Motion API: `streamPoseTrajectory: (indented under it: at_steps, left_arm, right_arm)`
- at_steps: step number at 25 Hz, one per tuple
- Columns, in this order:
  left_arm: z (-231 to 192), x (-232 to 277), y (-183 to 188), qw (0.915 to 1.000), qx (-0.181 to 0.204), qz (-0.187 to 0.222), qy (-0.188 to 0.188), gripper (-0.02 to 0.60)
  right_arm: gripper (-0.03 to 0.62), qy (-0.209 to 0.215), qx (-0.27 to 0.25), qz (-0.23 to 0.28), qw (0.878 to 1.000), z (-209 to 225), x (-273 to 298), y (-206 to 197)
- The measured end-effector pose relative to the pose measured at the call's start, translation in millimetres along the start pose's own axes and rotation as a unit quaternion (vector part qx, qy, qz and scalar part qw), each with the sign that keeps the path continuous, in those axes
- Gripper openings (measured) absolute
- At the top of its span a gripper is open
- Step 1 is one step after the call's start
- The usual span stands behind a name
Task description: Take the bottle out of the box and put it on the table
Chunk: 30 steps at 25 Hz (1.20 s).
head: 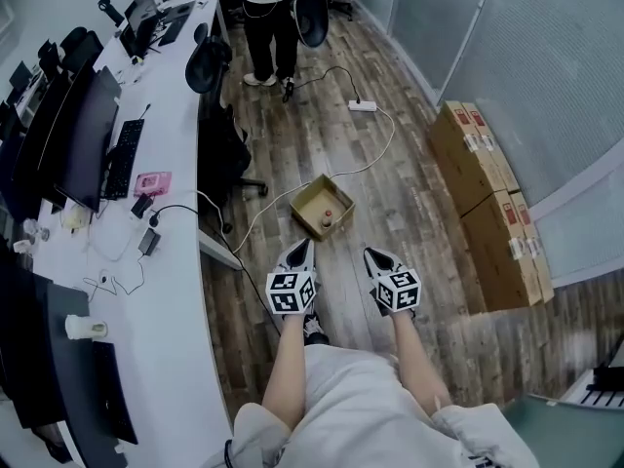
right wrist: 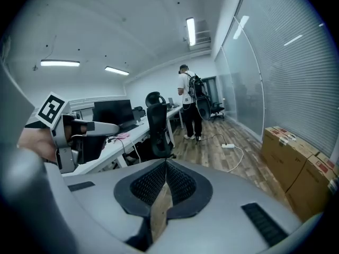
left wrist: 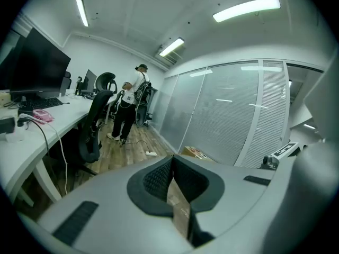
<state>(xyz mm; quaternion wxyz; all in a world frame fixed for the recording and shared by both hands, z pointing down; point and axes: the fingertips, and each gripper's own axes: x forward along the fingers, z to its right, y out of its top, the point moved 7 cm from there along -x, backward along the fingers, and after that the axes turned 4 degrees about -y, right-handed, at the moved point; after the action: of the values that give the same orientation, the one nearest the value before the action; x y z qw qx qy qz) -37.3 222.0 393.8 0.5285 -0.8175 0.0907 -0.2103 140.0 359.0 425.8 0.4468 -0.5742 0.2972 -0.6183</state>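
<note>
In the head view the person's two bare forearms reach up from the bottom of the frame, each hand holding a gripper over the wood-plank floor [head: 409, 193]. The left gripper [head: 299, 251] sits just left of centre and the right gripper [head: 377, 257] just right of centre, side by side and apart, both pointing toward the top of the frame. In its own view the left gripper's textured pads [left wrist: 159, 179] are pressed together at the tips with nothing between them. The right gripper's pads [right wrist: 179, 183] meet in the same way and also hold nothing. An open cardboard box [head: 306, 191] rests on the floor just above the two grippers, near the middle of the frame, clear of both. The bottle [head: 328, 214] stands inside it as a small shape with a reddish top, too small to make out further. A long white desk [head: 180, 300] runs down the left side of the head view, carrying a dark monitor [head: 83, 139], a keyboard [head: 124, 156] and a small pink object [head: 152, 182]. A black office chair [head: 208, 61] stands at its edge near the top. A person [head: 265, 27] in dark trousers stands at the top centre, and a white power strip [head: 363, 106] lies on the floor to the right of them, its cable trailing toward the box. Stacked brown cartons [head: 487, 193] line the glass wall on the right.
</note>
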Motion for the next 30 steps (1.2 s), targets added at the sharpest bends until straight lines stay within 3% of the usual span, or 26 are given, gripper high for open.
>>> streamPoseTrajectory:
  at_steps: [11, 20, 30]
  left_arm:
    - [-101, 13, 19, 0.9998, -0.02, -0.008, 0.004, 0.014]
    - [-151, 2, 10, 0.9985, -0.048, -0.011, 0.025, 0.014]
    - [-192, 7, 32, 0.9958, -0.051, 0.006, 0.076, 0.014]
  right_arm:
    - [0.041, -0.068, 0.066, -0.026, 0.995, -5, 92, 16]
    - [0.041, -0.044, 0.044, -0.062, 0.996, -34, 141, 18]
    - [0.041, 0.021, 0.017, -0.077, 0.997, -44, 206, 45]
